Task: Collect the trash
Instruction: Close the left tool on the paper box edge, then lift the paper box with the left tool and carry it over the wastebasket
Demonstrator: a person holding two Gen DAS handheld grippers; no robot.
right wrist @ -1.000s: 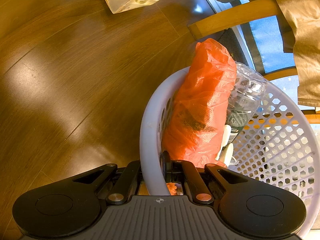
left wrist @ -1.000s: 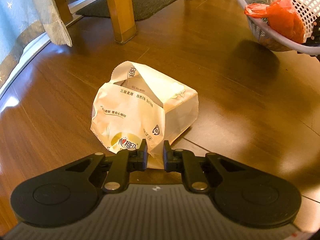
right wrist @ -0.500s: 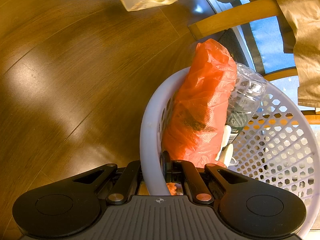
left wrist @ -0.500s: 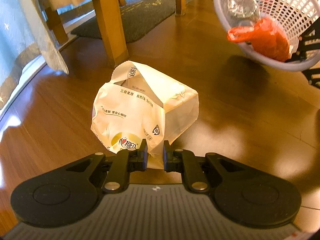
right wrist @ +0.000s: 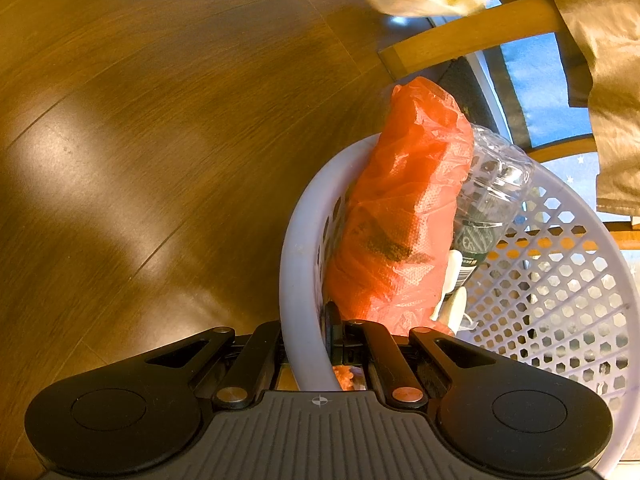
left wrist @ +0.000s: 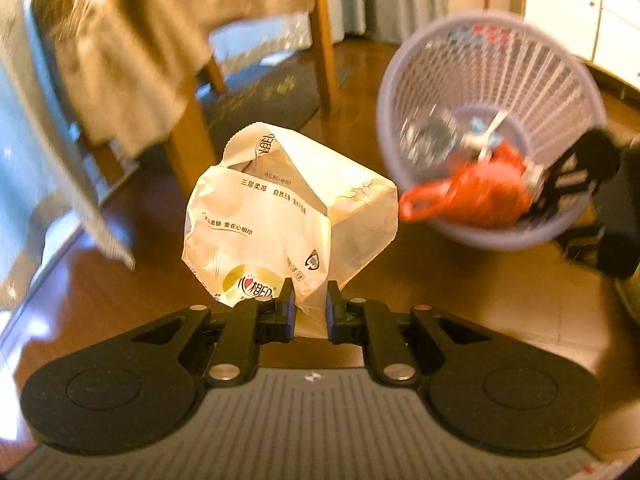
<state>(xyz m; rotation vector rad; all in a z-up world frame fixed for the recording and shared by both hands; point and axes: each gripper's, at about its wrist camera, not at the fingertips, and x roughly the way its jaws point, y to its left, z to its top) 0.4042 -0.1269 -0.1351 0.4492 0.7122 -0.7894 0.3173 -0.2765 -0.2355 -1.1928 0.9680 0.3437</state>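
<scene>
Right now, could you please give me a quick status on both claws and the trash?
Left claw shut on white wrapper. Right claw shut on basket rim; orange bag and bottle inside. Nothing between wrapper and basket.

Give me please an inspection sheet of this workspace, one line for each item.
Surface: brown wooden floor, glossy.
Job's things: cream tissue wrapper lifted; lavender basket containing orange plastic bag and clear bottle.
Clutter: nothing seen.
Grippers: left gripper pinches the wrapper; right gripper clamps the basket rim.
Cables: nothing seen.
Surroundings: wooden chair legs, tan cloth, dark mat.
</scene>
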